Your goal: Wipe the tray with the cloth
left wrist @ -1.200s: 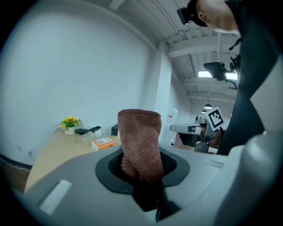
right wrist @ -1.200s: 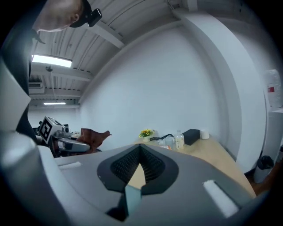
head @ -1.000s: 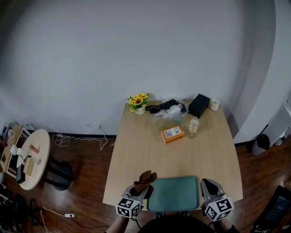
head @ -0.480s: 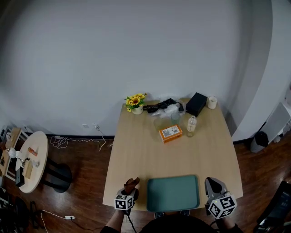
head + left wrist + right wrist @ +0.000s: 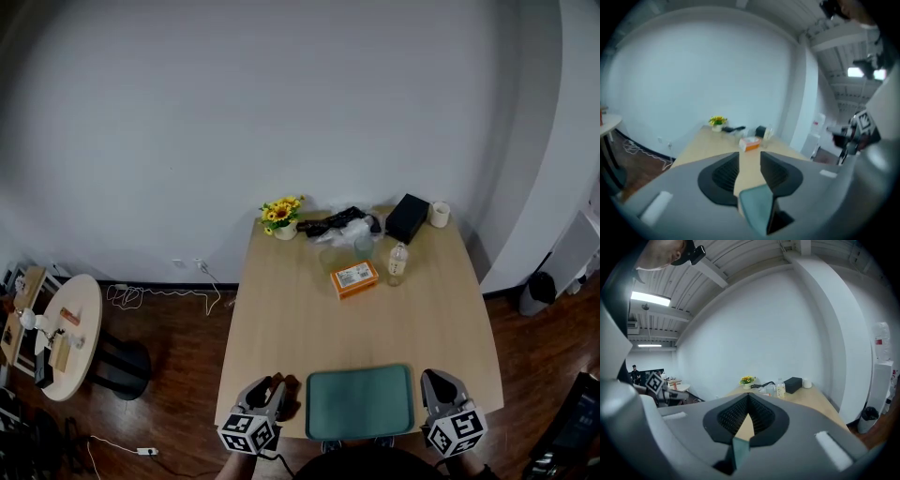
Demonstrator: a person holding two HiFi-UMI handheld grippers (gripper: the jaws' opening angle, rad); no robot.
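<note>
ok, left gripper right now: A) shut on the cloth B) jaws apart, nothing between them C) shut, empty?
B: the left gripper has its jaws apart, having just been opening, and only the bare table and a corner of the teal tray show through the gap.

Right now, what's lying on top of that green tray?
Nothing: the tray shows bare green all over, with no part covered. The brown cloth lies on the table beside its left edge, not on it.
</note>
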